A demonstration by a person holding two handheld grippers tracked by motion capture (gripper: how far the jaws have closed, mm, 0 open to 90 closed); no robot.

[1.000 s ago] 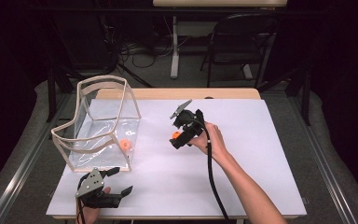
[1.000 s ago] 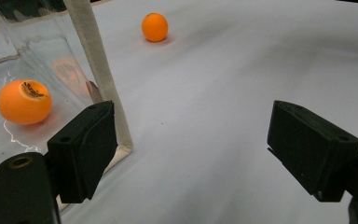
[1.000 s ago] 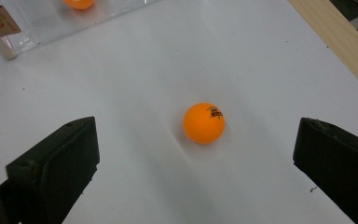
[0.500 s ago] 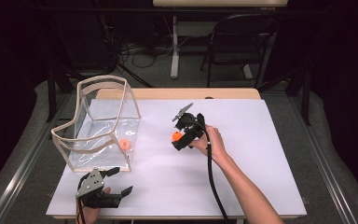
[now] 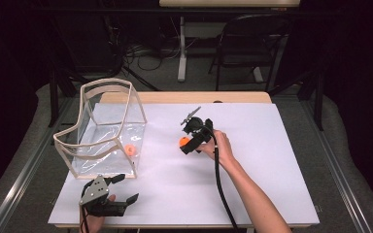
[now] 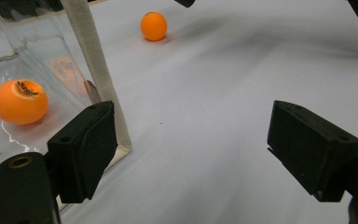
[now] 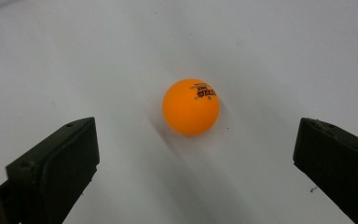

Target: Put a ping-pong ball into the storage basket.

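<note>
An orange ping-pong ball (image 5: 183,141) (image 7: 191,107) (image 6: 154,25) lies on the white table surface near its middle. My right gripper (image 5: 187,142) (image 7: 196,172) hovers just over it, open, jaws wide to either side of the ball and not touching it. A second orange ball (image 5: 130,150) (image 6: 19,101) rests inside a clear plastic box (image 5: 104,127) (image 6: 93,60) at the left. My left gripper (image 5: 121,189) (image 6: 191,158) is open near the table's front left edge, beside the box's near corner, holding nothing.
The white sheet (image 5: 272,160) covers a wooden table (image 5: 184,97). A black cable (image 5: 221,189) trails from the right gripper along the forearm. Beyond the table stand a dark chair (image 5: 245,48) and a table leg (image 5: 181,48).
The right gripper has lowered slightly toward the ball on the table. The left gripper has not moved.
</note>
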